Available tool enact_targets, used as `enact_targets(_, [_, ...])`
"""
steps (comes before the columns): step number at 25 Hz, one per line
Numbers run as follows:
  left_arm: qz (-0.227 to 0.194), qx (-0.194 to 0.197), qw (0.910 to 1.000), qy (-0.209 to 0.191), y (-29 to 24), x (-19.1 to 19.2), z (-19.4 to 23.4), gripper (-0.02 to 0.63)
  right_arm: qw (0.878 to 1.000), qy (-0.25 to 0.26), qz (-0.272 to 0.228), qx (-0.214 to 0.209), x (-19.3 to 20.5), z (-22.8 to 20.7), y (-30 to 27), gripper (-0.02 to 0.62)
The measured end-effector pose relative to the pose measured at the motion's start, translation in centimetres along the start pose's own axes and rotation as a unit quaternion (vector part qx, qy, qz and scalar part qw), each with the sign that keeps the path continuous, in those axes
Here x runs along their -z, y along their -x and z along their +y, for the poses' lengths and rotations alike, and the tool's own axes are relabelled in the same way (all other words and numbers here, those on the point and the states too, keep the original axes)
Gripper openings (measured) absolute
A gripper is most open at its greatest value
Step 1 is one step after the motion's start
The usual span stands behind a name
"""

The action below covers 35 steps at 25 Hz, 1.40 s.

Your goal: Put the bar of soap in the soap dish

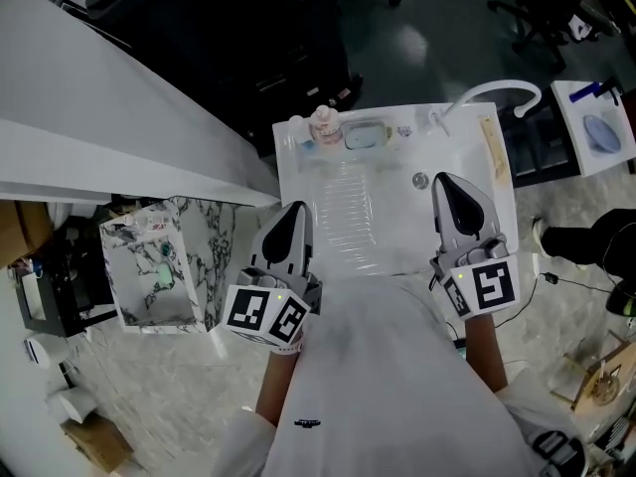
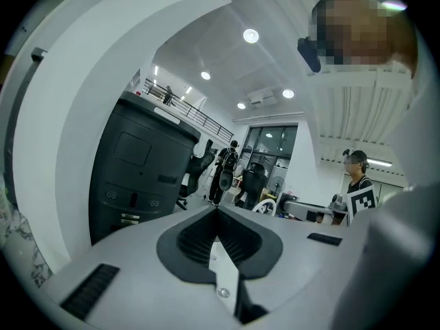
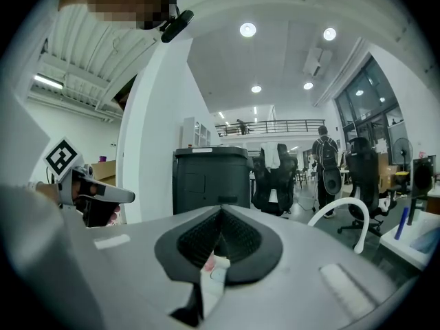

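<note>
In the head view a white sink top lies in front of me. At its back edge a bluish see-through soap dish stands beside a pinkish lump that looks like the bar of soap. My left gripper hovers at the sink's left rim, jaws closed together with nothing between them. My right gripper hangs over the sink's right half by the drain, also shut and empty. Both are well short of the dish. In the left gripper view the left gripper points at the room beyond. In the right gripper view the right gripper does the same.
A white curved faucet rises at the sink's back right, and a drain sits in the basin. A marbled box stands on the floor at left. A dark bin and office chairs stand beyond the sink.
</note>
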State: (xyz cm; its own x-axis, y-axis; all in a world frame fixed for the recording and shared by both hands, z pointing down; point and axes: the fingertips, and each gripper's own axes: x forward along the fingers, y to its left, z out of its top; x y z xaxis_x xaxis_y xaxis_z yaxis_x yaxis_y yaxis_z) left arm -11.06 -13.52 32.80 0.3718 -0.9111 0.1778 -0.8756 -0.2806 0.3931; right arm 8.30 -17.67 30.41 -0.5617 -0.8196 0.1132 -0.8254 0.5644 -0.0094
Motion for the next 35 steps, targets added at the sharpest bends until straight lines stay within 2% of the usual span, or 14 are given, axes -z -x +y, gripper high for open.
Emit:
enact_targets(8, [0.002,-0.003,0.9999,-0.012,0.4,0.5,0.1,0.008,1.0,-0.004,-0.003,-0.005,0.3,0.8,-0.2,-0.002])
enact_targets(35, [0.003,0.006,0.9999,-0.007,0.5,0.6,-1.2,0.008,0.999,0.014,0.009,-0.033,0.3,2.5,-0.6,-0.002])
